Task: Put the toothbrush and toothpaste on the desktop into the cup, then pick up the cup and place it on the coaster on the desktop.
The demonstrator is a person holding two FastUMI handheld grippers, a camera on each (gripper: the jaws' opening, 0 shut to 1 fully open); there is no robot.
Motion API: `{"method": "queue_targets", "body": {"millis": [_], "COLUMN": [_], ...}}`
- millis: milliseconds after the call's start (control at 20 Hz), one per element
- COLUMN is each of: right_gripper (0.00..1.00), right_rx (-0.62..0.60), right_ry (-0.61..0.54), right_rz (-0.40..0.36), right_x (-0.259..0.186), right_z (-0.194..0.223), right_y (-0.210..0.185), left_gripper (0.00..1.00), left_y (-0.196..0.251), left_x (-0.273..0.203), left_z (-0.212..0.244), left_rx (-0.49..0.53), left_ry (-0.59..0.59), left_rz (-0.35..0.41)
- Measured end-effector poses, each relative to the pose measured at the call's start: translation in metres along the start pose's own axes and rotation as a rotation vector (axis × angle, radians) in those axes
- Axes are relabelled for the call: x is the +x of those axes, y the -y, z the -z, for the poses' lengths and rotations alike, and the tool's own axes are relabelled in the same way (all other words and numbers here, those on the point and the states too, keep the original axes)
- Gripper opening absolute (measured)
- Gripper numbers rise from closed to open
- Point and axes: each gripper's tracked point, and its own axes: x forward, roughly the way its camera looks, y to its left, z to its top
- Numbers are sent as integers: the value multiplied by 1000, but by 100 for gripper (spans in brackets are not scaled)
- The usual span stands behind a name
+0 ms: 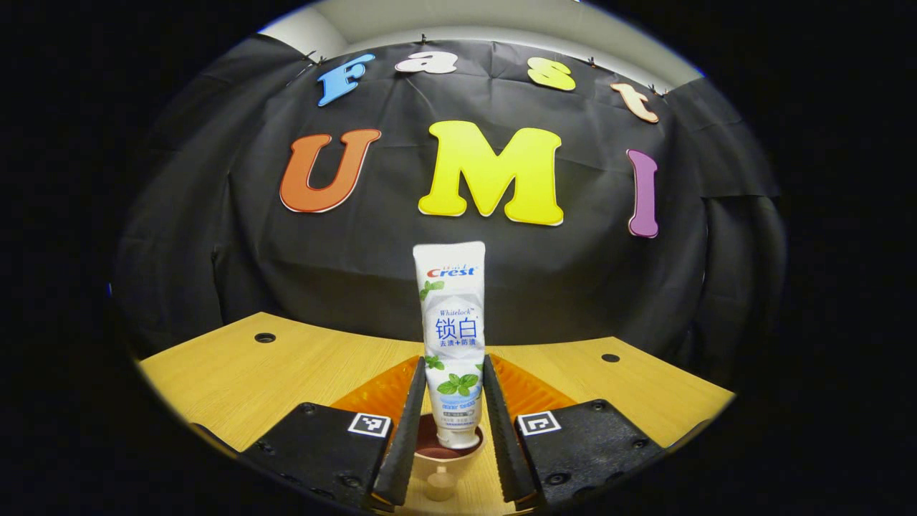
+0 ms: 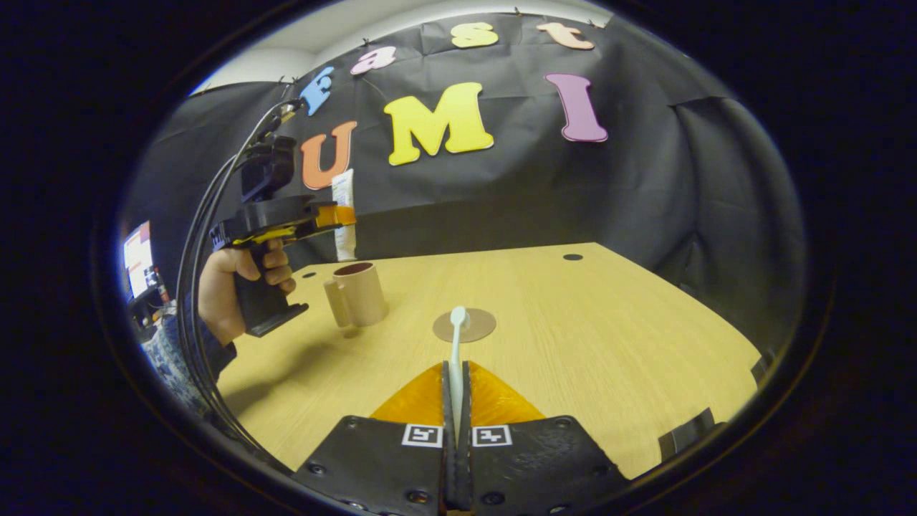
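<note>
my left gripper [image 1: 453,423] is clamped on the toothpaste [image 1: 453,337], both fingers pressing its sides, the tube upright with its cap end down. just below that cap end sits the open mouth of the cup [image 1: 450,448], its handle pointing back toward me, so the tube hangs right over the opening and may already be dipping into it; i cannot tell whether it touches the rim. my right gripper [image 2: 456,401] is closed tight on the toothbrush [image 2: 456,351], whose handle runs forward between the fingers with the head sticking out ahead. from the right gripper view, the head lines up with the round coaster [image 2: 474,328] on the desktop [image 2: 609,337], but i judge the brush is held above it, not resting on it. farther left in that view stands the cup, well apart from the coaster, with my other hand [image 2: 240,287] holding the left gripper over it.

i take the step in hand to be dropping the toothpaste into the cup. next i should lower it a little, loosen the left fingers, then bring the toothbrush across to the cup.
</note>
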Motion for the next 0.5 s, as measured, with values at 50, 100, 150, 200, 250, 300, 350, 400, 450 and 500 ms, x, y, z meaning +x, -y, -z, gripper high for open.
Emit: {"method": "queue_targets", "body": {"millis": [50,100,150,200,250,300,350,400,450,500], "right_gripper": [0,1,0,0,0,0,1,0,1,0], "right_rx": [3,3,2,2,0,-1,-1,-2,-5,-4], "right_ry": [2,2,5,6,7,9,7,7,6,3], "right_rz": [0,0,5,4,5,6,4,6,7,6], "right_x": [0,0,0,0,0,0,0,0,0,1], "right_z": [-1,0,-1,-2,-2,-1,-1,0,0,1], "right_y": [0,0,1,1,1,1,0,0,0,0], "left_gripper": [50,50,50,50,50,50,50,50,51,54], "left_y": [0,2,2,1,0,-1,-2,-4,-6,-9], "left_x": [1,2,1,0,0,1,2,1,1,0], "left_z": [0,1,3,4,3,3,4,6,4,0], "left_rx": [0,-1,-1,-1,-6,-4,1,1,5,9], "left_ry": [-2,-9,-15,-18,-14,-14,-16,-18,-12,0], "left_rz": [-1,4,9,5,3,2,-3,-7,-17,-32]}}
